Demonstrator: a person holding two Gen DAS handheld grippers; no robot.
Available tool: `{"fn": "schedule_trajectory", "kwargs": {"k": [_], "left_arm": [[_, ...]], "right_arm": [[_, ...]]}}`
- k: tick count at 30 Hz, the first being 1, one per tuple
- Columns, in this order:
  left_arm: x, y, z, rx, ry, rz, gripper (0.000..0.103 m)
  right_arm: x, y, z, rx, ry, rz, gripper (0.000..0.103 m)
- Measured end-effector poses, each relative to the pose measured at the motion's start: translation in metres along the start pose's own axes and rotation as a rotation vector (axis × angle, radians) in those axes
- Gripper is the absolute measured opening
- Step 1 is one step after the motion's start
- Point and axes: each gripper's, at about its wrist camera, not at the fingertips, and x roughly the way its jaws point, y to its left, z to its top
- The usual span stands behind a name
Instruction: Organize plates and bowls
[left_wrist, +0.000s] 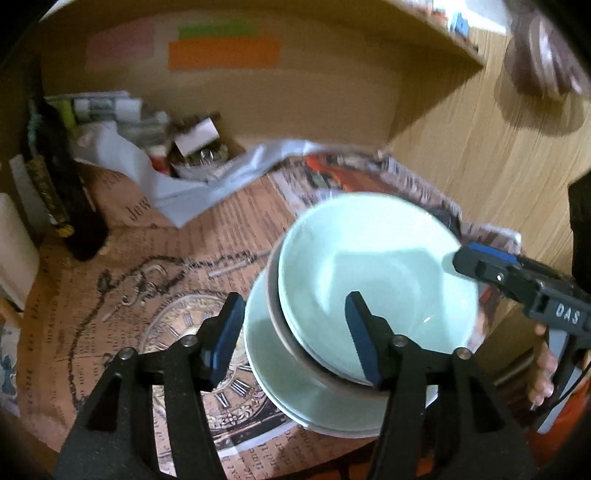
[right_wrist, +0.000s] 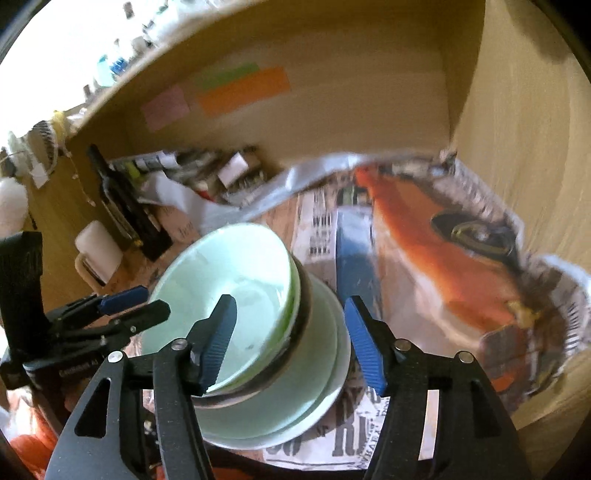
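Newsprint-style paper lines the wooden shelf (left_wrist: 498, 177), where pale green bowls (left_wrist: 376, 280) sit stacked on plates (left_wrist: 280, 373). Stacking appears done; nothing else loose is visible. The left hand-held gripper (left_wrist: 291, 332) and right hand-held gripper (right_wrist: 291, 339) both stand apart, straddling the stack's rim without pressing it. Legible writing: "DAS" on the right unit's body.

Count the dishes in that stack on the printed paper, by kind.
Pale green ceramic bowls: 1 on top (another may nest under it; the rims are blurred)
Brown-rimmed bowls: 1
Pale green ceramic plates: 2, at the bottom
Total: 4 dishes that can be told apart
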Motion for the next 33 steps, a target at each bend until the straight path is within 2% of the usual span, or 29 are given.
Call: {"fn": "schedule_trajectory", "kwargs": {"k": [2, 5, 7, 10, 13, 16, 22, 33], "left_arm": [[-0.018, -0.002, 0.001, -0.013, -0.056, -0.004, 0.070], [-0.047, -0.010, 0.001, -0.012, -0.149, 0.004, 0.073], [-0.067, -0.018, -0.001, 0.002, -0.219, 0.025, 0.081], [-0.095, -0.029, -0.008, 0.020, -0.328, 0.054, 0.093], [-0.117, -0.041, -0.015, 0.049, -0.416, 0.089, 0.099], [-0.133, -0.049, -0.024, 0.068, -0.480, 0.128, 0.101], [-0.148, -0.058, -0.038, 0.082, -0.527, 0.146, 0.102], [-0.158, -0.061, -0.049, 0.067, -0.566, 0.146, 0.103]], "right_arm": [[-0.016, 0.009, -0.001, -0.038, -0.057, -0.003, 0.061], [-0.039, 0.023, -0.003, -0.097, -0.135, -0.005, 0.063], [-0.054, 0.030, -0.007, -0.122, -0.189, 0.001, 0.073], [-0.073, 0.037, -0.014, -0.141, -0.260, 0.008, 0.080], [-0.088, 0.043, -0.022, -0.153, -0.317, 0.008, 0.086], [-0.098, 0.047, -0.029, -0.159, -0.349, 0.010, 0.089], [-0.118, 0.051, -0.041, -0.160, -0.422, 0.013, 0.103], [-0.124, 0.052, -0.047, -0.151, -0.443, 0.010, 0.103]]}}
